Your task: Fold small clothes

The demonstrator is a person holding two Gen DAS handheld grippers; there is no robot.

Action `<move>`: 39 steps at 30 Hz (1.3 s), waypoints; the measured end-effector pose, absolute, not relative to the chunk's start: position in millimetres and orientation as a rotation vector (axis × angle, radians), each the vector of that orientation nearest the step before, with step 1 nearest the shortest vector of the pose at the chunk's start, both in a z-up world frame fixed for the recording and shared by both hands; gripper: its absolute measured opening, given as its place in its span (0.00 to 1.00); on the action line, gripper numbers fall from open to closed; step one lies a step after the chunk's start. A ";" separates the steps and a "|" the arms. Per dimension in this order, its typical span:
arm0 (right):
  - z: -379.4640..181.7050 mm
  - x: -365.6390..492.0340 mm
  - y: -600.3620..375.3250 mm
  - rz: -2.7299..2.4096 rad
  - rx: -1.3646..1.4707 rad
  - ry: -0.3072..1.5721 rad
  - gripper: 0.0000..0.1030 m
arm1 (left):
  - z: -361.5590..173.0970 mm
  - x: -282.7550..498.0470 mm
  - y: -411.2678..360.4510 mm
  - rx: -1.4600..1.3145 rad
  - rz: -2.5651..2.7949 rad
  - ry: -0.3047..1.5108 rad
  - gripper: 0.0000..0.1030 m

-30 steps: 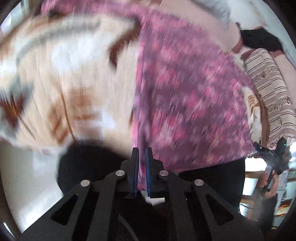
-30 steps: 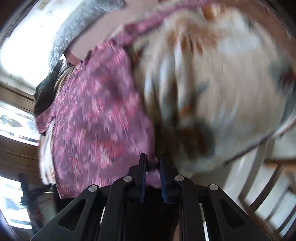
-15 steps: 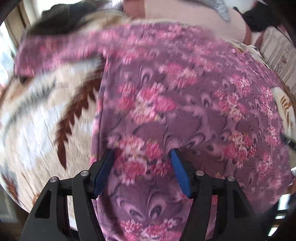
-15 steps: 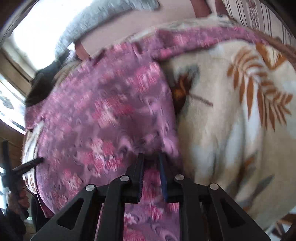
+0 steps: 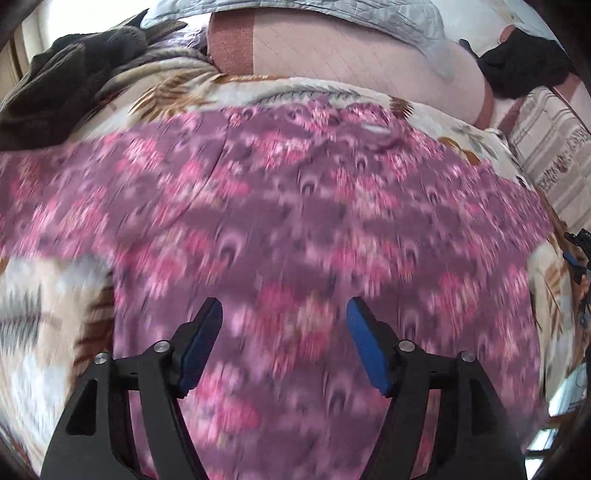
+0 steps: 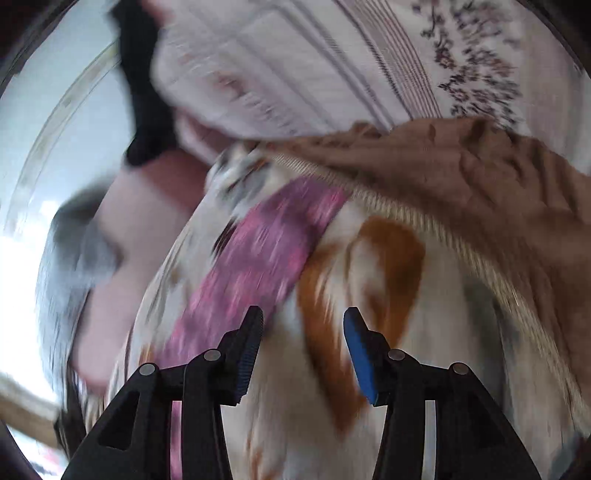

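A purple garment with pink flowers point(image 5: 295, 206) lies spread flat on a cream blanket with brown leaves point(image 5: 44, 317). In the left wrist view it fills the middle. My left gripper point(image 5: 284, 317) hovers over its near part, jaws opening, nothing pinched between the blue pads. In the right wrist view only a strip of the garment, probably a sleeve point(image 6: 258, 258), runs up past the left finger. My right gripper point(image 6: 303, 325) is over the blanket point(image 6: 424, 369) beside that strip, jaws opening, with nothing held. Both views are blurred by motion.
A dark heap of clothes point(image 5: 74, 70) lies at the far left, a pink cushion point(image 5: 351, 51) and a grey quilt point(image 5: 332, 11) behind. A striped cloth point(image 6: 295, 66) and a brown fabric point(image 6: 498, 177) lie beyond the blanket's edge on the right.
Both grippers let go of the purple garment and opened, the left first. It now lies spread out. The right gripper swung off it toward the blanket's edge and rolled.
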State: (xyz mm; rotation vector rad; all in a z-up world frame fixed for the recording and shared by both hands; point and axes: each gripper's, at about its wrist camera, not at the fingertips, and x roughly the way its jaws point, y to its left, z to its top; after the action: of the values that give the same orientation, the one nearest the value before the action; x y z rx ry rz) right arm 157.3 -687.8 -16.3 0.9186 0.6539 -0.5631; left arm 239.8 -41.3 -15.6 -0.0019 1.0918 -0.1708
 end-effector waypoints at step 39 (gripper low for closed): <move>54.5 254.3 -504.6 -0.308 0.571 0.598 0.14 | -34.2 286.6 13.5 -0.231 -0.193 1.040 0.68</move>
State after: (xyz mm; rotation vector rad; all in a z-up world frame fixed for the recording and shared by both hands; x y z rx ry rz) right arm 254.3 -504.6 54.5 0.5713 0.5977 -0.3076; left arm 286.6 13.5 -34.2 -0.2307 1.0398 -0.1928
